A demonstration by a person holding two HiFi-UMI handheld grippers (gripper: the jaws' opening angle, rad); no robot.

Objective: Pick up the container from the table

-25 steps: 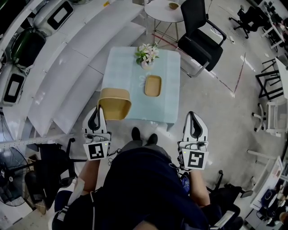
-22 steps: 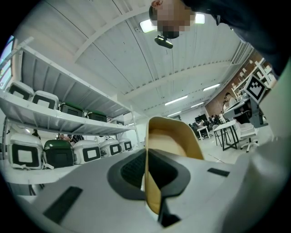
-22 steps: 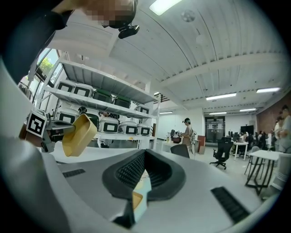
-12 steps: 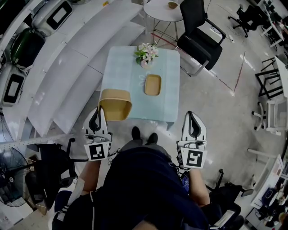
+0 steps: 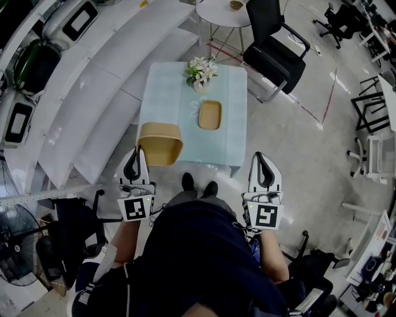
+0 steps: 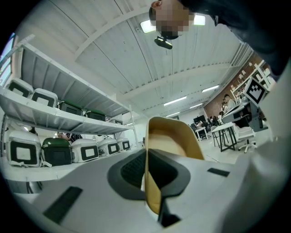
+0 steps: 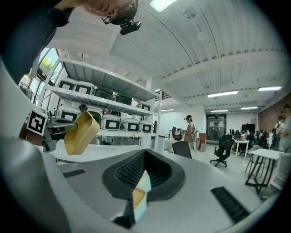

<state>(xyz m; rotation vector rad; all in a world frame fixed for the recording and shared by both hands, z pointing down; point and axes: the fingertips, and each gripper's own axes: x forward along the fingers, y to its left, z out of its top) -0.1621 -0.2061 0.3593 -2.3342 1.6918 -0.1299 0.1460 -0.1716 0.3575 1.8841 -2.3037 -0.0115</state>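
Note:
A tan, rounded-square container (image 5: 159, 142) hangs in the air by the near left corner of the table (image 5: 230, 133), tilted, as the right gripper view shows it (image 7: 82, 132). My left gripper (image 5: 137, 151) is shut on the container's near wall; in the left gripper view that wall (image 6: 175, 141) runs edge-on between the pads of the left gripper (image 6: 146, 157). My right gripper (image 5: 264, 156) is held at the table's near right corner, shut with nothing in it (image 7: 144, 157).
A light blue cloth covers the table. On it lie a flat tan lid or tray (image 5: 210, 115) and a vase of flowers (image 5: 201, 74). A black chair (image 5: 275, 49) and a round white table (image 5: 224, 12) stand beyond. White shelving (image 5: 93, 80) runs along the left.

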